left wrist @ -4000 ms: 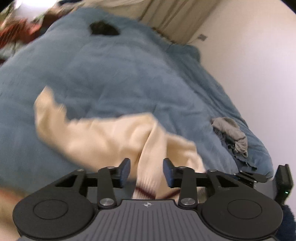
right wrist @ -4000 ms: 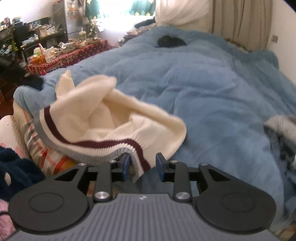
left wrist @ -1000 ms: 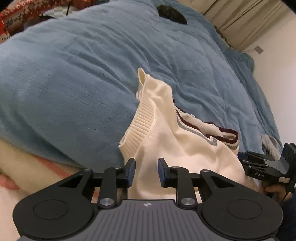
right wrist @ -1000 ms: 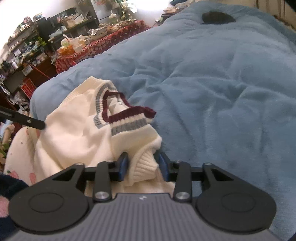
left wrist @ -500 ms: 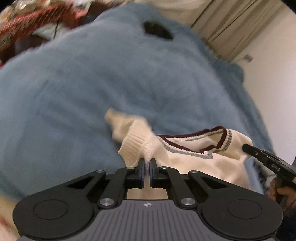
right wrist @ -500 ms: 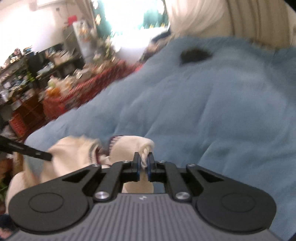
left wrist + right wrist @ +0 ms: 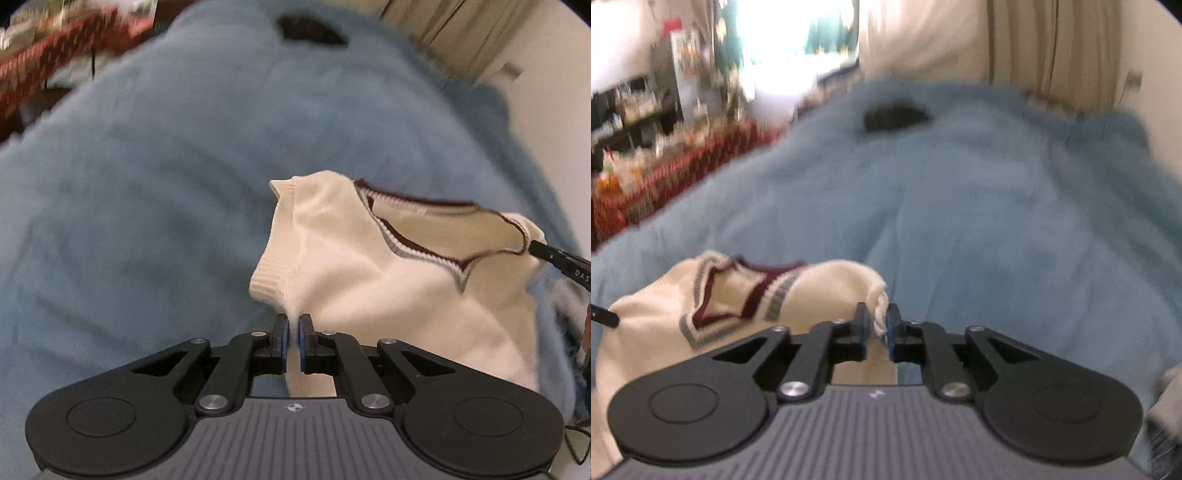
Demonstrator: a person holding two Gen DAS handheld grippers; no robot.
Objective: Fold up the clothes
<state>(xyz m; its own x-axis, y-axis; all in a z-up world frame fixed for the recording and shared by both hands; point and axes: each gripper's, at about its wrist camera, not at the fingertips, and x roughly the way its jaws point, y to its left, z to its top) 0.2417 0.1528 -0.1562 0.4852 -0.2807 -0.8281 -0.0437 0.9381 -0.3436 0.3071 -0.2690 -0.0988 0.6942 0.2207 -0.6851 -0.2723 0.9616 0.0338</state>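
A: Report the left gripper (image 7: 292, 328).
B: Its jaws are opening slightly, yet the pads still pinch a fold of the cream knit sweater vest (image 7: 369, 280) at one ribbed armhole edge.
A: And the right gripper (image 7: 878, 324)?
B: Jaws opening, with the opposite shoulder's ribbed edge pressed between the pads.
A: Location of the garment?
B: Stretched between both grippers, maroon-and-grey V-neck uppermost, over the near part of the blue duvet (image 7: 979, 206). A dark item (image 7: 895, 114) lies far up the bed.

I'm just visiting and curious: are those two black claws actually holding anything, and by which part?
Both pinch the cream knit sweater with maroon-striped collar: left gripper and right gripper each at a ribbed edge; jaws opening slightly.
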